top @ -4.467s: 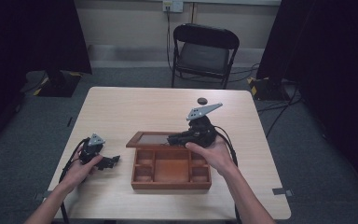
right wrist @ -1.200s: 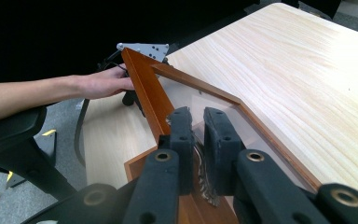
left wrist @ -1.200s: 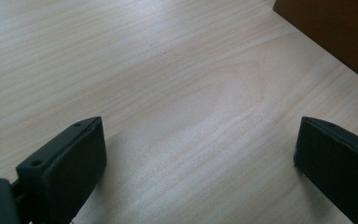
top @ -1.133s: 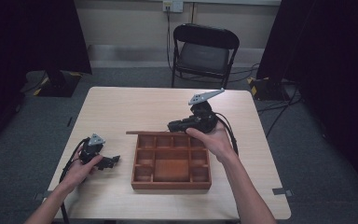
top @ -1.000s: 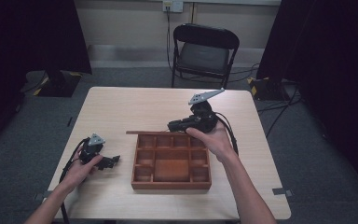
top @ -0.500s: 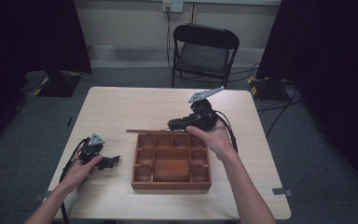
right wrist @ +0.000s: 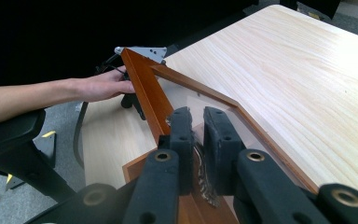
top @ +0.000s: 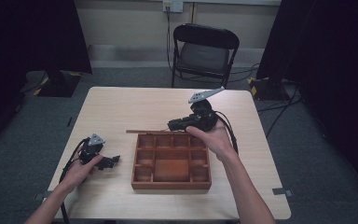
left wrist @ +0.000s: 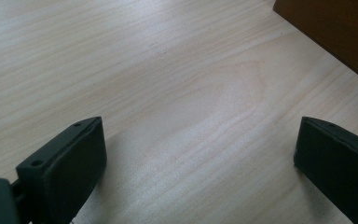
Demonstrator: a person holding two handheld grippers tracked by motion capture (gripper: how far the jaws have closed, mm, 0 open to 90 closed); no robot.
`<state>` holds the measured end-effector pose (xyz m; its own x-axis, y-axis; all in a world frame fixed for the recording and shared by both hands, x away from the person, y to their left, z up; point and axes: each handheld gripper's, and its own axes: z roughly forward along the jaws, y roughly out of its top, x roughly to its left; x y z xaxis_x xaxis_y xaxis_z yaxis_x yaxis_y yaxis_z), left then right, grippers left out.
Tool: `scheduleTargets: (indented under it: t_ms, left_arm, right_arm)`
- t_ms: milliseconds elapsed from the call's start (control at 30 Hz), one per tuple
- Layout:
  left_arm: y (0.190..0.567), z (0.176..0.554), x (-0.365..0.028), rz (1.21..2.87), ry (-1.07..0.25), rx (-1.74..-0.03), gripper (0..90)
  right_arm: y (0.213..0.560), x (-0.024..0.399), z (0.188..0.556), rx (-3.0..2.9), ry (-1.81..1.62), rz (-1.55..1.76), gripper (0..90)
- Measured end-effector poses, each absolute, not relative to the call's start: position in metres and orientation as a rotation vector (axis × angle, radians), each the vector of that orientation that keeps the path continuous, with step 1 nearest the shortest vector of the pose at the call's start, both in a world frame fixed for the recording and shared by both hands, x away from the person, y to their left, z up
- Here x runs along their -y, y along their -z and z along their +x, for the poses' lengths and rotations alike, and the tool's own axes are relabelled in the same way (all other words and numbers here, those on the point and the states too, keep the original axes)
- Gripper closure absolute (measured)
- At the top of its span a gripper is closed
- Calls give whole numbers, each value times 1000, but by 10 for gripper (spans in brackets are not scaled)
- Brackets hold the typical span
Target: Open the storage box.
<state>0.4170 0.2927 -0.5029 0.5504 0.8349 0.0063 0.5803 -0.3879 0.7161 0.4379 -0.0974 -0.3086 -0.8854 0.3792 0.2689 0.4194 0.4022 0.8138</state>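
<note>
Lid (right wrist: 142, 88) of the wooden box (top: 171, 162) is lifted up, held level above the box's far edge. The right gripper (right wrist: 196, 122) has its fingers (right wrist: 182, 135) nearly closed, pinching the lid's glass panel. The left gripper (top: 103, 162) rests on the bench (top: 121, 107) beside the box, fingers (left wrist: 70, 163) wide apart, holding nothing. The lid looks to be coming off. Next, it probably needs a bare spot of bench.

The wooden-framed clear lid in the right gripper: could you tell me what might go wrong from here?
1. The right gripper pinches the wooden-framed clear lid at one edge, with most of it reaching out unsupported; it could twist or slip free.
2. Released early, it could drop onto the brown wooden compartment box or the light wooden table.
</note>
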Motion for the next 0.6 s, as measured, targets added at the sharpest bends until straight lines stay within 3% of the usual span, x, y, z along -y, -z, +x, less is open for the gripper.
scheduleTargets:
  t_ms: [600]
  left_arm:
    - [503,417,-293,2112,-487,-1135,17]
  right_arm:
    - [309,97,437,2601,1529,-741,827]
